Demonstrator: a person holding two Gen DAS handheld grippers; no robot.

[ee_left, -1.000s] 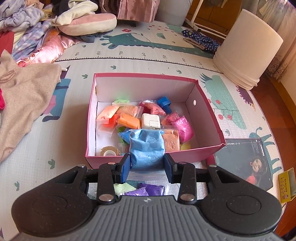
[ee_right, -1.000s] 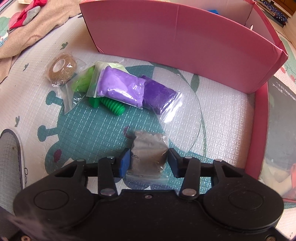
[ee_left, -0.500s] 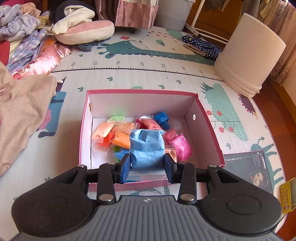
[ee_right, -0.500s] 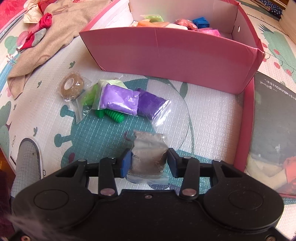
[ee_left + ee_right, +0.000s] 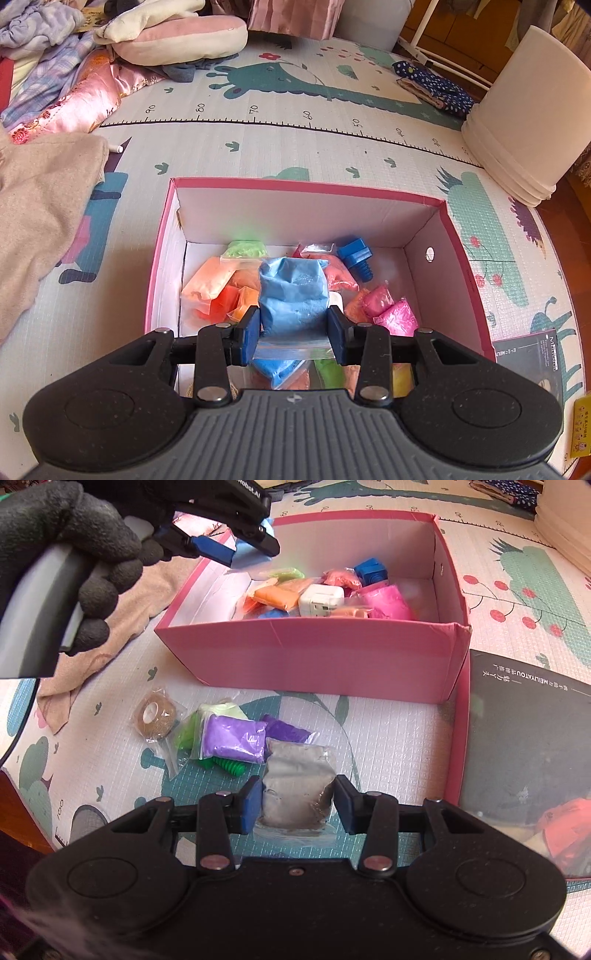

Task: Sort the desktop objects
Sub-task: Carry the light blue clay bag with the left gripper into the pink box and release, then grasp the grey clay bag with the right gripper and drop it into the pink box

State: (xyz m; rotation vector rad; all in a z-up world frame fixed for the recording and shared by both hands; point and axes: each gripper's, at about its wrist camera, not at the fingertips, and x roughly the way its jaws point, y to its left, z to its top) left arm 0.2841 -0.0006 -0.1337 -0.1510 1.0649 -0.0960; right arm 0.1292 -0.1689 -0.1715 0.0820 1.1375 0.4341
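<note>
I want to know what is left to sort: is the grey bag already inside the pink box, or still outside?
Outside. The right gripper holds the grey bag between its pads, above the mat, in front of the pink box.

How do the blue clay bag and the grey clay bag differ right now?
The blue clay bag is bright blue and held by the left gripper over the pink box; the grey clay bag is dull grey and held by the right gripper above the play mat, outside the box. Both are clear zip bags clamped between blue pads.
</note>
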